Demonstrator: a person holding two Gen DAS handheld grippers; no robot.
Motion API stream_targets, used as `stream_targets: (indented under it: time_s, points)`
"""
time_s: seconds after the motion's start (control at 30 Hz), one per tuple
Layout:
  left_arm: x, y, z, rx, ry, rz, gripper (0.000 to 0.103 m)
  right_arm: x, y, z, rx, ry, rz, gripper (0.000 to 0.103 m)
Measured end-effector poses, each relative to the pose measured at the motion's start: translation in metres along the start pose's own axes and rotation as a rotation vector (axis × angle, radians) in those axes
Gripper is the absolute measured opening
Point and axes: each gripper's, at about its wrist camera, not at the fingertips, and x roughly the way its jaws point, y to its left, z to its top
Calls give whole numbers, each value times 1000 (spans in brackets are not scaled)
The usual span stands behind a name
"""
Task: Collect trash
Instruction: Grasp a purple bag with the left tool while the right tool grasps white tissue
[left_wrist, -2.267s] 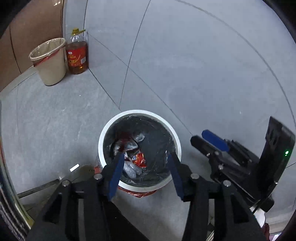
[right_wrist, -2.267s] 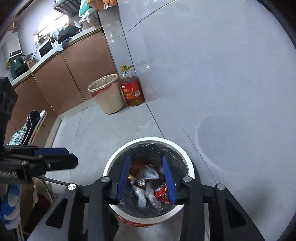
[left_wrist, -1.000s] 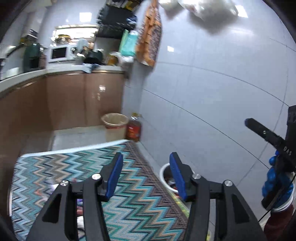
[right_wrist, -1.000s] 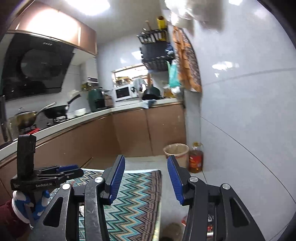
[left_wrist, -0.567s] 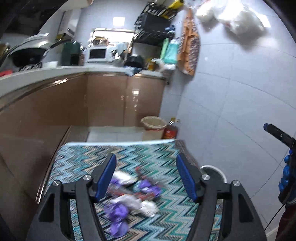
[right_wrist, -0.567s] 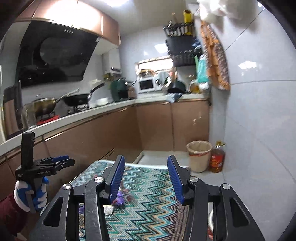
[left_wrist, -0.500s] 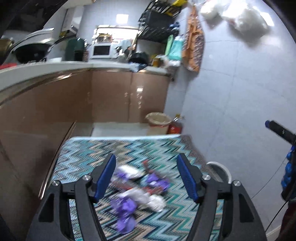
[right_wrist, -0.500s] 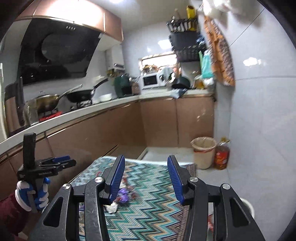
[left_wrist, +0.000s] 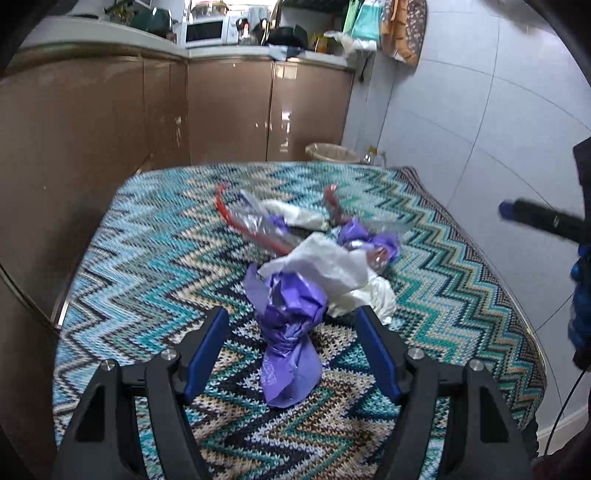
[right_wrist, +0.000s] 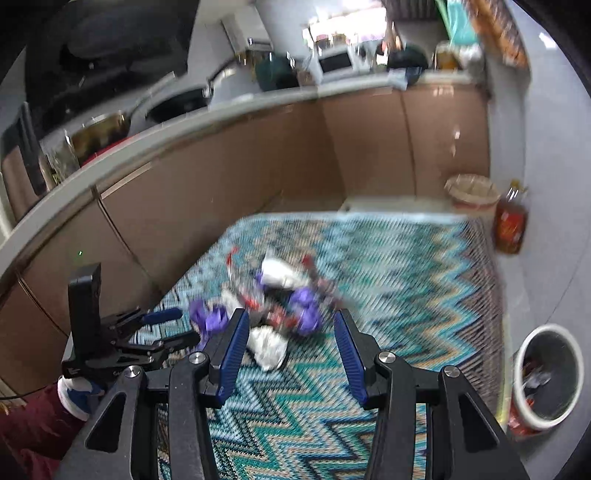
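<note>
A heap of trash lies on a zigzag-patterned cloth (left_wrist: 147, 236): a crumpled purple wrapper (left_wrist: 288, 332), white crumpled paper (left_wrist: 325, 269), clear plastic with red edges (left_wrist: 255, 225). My left gripper (left_wrist: 291, 328) is open, its jaws on either side of the purple wrapper, close above it. My right gripper (right_wrist: 288, 332) is open and empty above the heap (right_wrist: 280, 302), which is blurred there. The white trash bin (right_wrist: 546, 373) with a black liner stands on the floor at the right of the table.
Brown kitchen cabinets (left_wrist: 229, 107) run behind the table. A beige bin (right_wrist: 471, 192) and an oil bottle (right_wrist: 511, 221) stand on the floor by the tiled wall. The right gripper's tip shows at the right edge of the left wrist view (left_wrist: 535, 218).
Both grippers have swung from over the white bin up and across to the table, then dropped toward the trash heap. The left gripper now straddles the purple wrapper.
</note>
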Motion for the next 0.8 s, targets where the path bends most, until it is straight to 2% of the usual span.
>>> stream_targets:
  time_s: [0.2,0.27,0.33,0.5,0.73,0.8]
  points:
    - [26,18,0,-62,33,-39,69,46,0,-14,9,111,35,45]
    - [31,22,-1,-75,40,-53,62,61,-1,-17,11,146,50,45]
    - [36,24,-2,-77,52,-73,51,72,1,-20,9,173,66,45]
    - [41,28,-5,-94,69,-104,37,104,5,-25,-3,238,102,45]
    - [27,39,-12,-135,48,-113,34,130,4,-29,3,279,111,45]
    - [22,40,-14,-138,41,-103,34,132,4,-31,5,282,115,38]
